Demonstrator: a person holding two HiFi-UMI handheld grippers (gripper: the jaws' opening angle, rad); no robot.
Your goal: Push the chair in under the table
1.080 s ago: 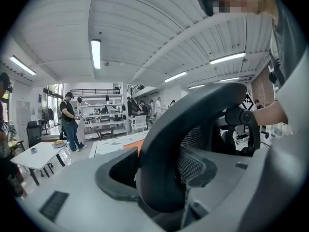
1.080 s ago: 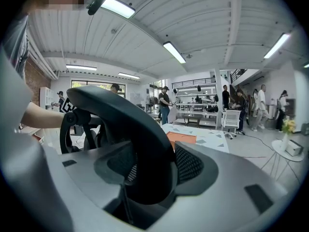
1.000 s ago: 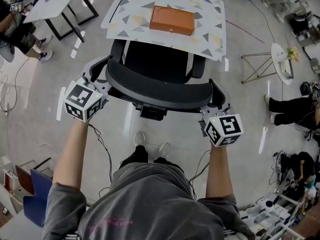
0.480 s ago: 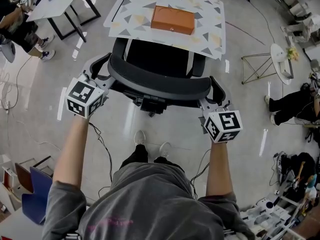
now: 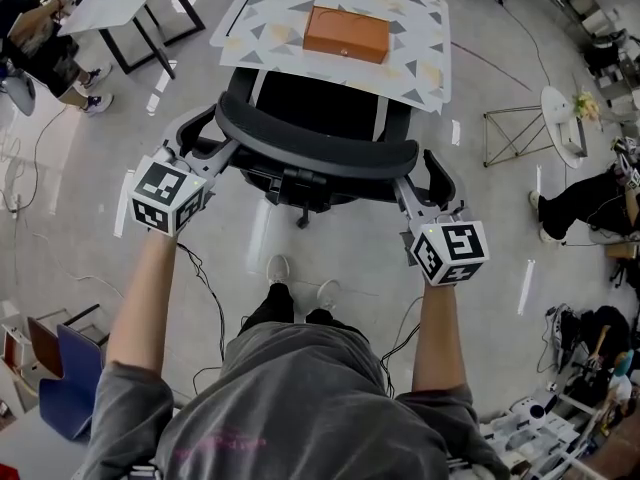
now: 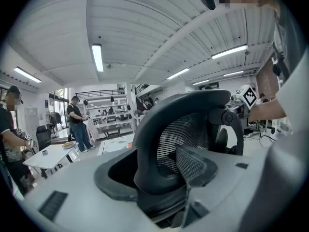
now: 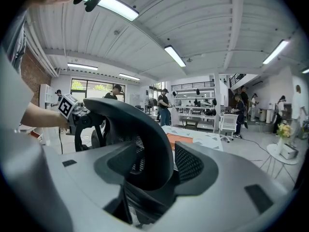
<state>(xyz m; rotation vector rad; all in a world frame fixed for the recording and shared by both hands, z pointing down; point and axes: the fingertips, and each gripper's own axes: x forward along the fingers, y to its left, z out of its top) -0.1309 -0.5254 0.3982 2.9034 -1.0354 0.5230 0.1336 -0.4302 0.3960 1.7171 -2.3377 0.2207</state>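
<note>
The person is wearing a grey short-sleeved T-shirt point(image 5: 300, 398) with a faint pink print, dark trousers point(image 5: 290, 318) and white shoes point(image 5: 280, 268). The left gripper point(image 5: 205, 143) and right gripper point(image 5: 425, 190) are each carrying a black-and-white marker cube point(image 5: 165, 196) on pale grey bodies with dark mesh pads point(image 6: 193, 164), and thin black cables point(image 5: 205, 288) are trailing from them.

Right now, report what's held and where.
Chair backrest rim: left hand-held gripper at left end, jaws just widened; right hand-held gripper at right end.

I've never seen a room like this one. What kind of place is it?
Most likely a big shared workshop or lab. Beyond the office chair there are long strip lights on a bare ceiling, shelves along the far wall, and people standing by a white work table.
</note>
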